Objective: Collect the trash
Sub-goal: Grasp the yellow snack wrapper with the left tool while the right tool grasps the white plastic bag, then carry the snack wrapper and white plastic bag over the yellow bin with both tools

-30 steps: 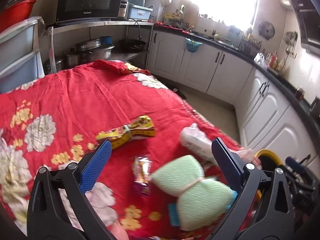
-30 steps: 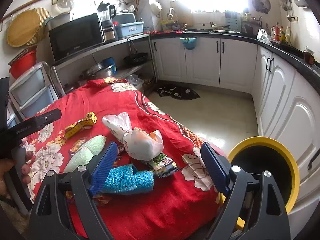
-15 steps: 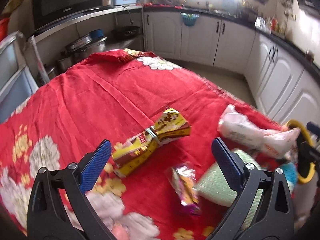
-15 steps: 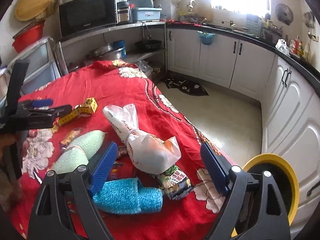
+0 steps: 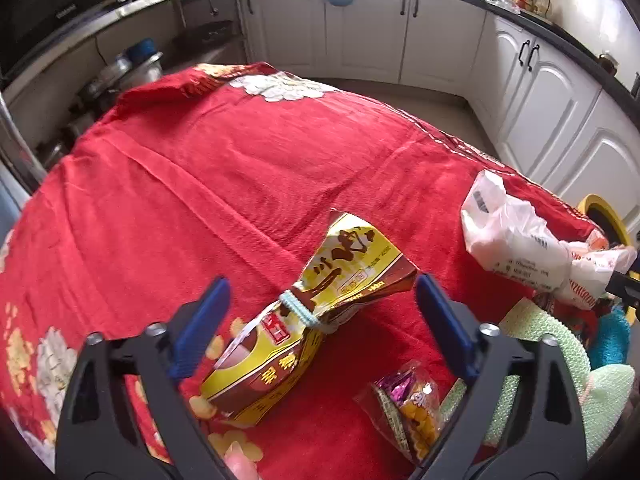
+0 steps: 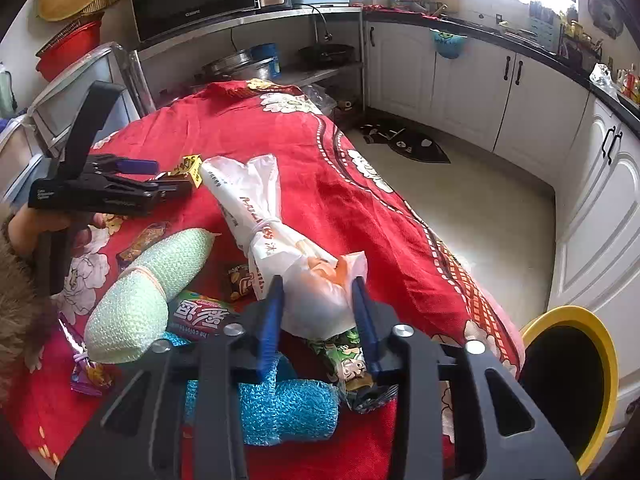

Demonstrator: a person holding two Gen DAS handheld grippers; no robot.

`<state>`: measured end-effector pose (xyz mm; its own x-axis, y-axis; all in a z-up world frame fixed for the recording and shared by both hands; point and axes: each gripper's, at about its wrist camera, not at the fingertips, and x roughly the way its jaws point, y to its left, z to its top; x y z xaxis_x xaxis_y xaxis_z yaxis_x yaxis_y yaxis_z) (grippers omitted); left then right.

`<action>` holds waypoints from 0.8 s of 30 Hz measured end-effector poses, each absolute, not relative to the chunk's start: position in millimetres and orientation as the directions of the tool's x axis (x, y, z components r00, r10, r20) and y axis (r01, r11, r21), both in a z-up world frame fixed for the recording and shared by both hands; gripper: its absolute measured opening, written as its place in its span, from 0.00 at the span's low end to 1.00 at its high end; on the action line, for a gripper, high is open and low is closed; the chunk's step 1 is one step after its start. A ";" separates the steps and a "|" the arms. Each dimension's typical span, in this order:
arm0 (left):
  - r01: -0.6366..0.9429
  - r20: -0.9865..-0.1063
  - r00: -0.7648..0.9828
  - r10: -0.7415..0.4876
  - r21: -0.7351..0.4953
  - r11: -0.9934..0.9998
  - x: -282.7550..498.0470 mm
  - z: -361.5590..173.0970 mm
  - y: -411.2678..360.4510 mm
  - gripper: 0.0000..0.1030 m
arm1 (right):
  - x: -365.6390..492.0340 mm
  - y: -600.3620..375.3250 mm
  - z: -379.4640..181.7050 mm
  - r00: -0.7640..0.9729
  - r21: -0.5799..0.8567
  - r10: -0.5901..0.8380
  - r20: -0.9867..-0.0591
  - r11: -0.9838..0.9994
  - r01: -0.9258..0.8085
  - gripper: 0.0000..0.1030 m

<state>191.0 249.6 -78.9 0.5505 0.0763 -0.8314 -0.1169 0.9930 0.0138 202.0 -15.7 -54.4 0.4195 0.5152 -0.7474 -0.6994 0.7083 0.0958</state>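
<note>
— Where do we stand with the white bag (image 6: 276, 240)?
— Near the tablecloth's (image 6: 304, 148) right edge; our right gripper (image 6: 318, 320), jaws just closing, pinches it.
— And our left gripper (image 5: 320, 320)?
— Unclenched, narrowing, straddling the yellow wrapper (image 5: 316, 312).

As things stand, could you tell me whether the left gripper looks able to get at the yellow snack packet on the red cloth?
Probably yes. The left gripper hangs over the yellow snack packet, its fingers just narrowing but apart on either side, nothing lying across it. The small purple wrapper lies clear.
</note>
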 end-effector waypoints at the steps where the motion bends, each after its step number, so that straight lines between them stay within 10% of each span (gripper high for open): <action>1: -0.110 -0.836 0.545 0.065 0.005 0.994 192.2 -81.3 250.4 0.71 | 201.8 -16.2 -53.6 0.410 0.106 0.526 -0.745 0.701 -0.706 0.26; 9: -0.100 -0.840 0.542 0.042 -0.014 0.995 186.0 -89.0 250.6 0.49 | 195.0 -19.4 -43.6 0.414 0.140 0.572 -0.709 0.689 -0.711 0.23; 24: -0.234 -0.752 0.651 0.104 -0.069 0.970 139.6 -48.0 262.2 0.47 | 185.7 -46.0 -18.5 0.477 0.186 0.599 -0.643 0.727 -0.661 0.23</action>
